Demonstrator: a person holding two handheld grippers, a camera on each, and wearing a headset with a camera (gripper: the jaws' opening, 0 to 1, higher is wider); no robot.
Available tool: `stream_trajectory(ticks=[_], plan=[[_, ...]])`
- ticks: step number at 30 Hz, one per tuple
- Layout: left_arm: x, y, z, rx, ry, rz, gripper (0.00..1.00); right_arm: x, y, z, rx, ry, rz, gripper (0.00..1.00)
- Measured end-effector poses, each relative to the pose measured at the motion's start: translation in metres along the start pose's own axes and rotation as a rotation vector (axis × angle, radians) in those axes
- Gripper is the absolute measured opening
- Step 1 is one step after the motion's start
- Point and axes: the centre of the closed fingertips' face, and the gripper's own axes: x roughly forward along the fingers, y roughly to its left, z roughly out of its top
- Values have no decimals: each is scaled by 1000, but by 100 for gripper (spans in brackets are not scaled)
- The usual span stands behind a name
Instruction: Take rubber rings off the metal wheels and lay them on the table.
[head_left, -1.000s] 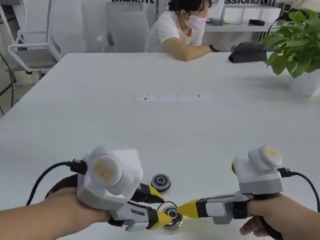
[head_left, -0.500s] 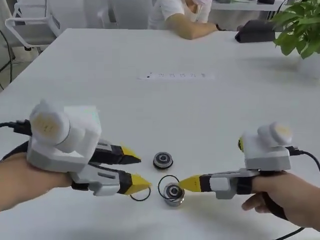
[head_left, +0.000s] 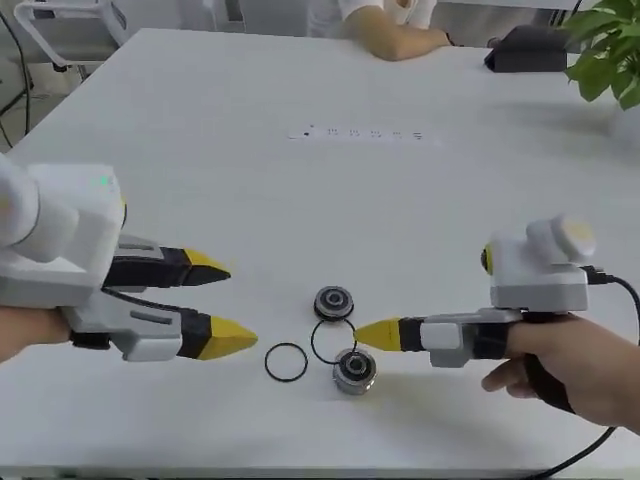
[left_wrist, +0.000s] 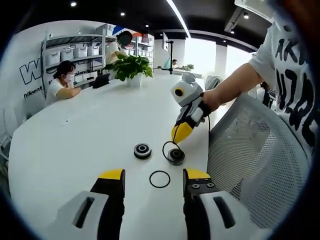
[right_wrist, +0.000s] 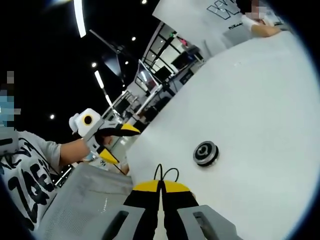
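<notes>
Table (head_left: 300, 200), ring (head_left: 331, 343) pinched in right tool (head_left: 360, 335)

Bright, even office light on my white bench (head_left: 330, 200)

From my head the picture is sharp, shadows soft and faint, though the white housing of my left gripper (head_left: 240, 306) washes out at the frame's side; both gripper views bulge and smear toward their edges, and ceiling strip lights (left_wrist: 177, 17) glare against a dark ceiling
</notes>
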Motion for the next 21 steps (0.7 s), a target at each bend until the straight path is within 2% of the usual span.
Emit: stream_trajectory(ticks=[8,16,21], plan=[[-7,8,-13,-31,14,14,48,18,5,12,-7,-2,26,0],[-10,13,-18,-38,22,23,48,41,4,6,-36,70,36,0],[-10,14,-18,-37,23,25,48,47,-6,-1,-43,109,30,0]])
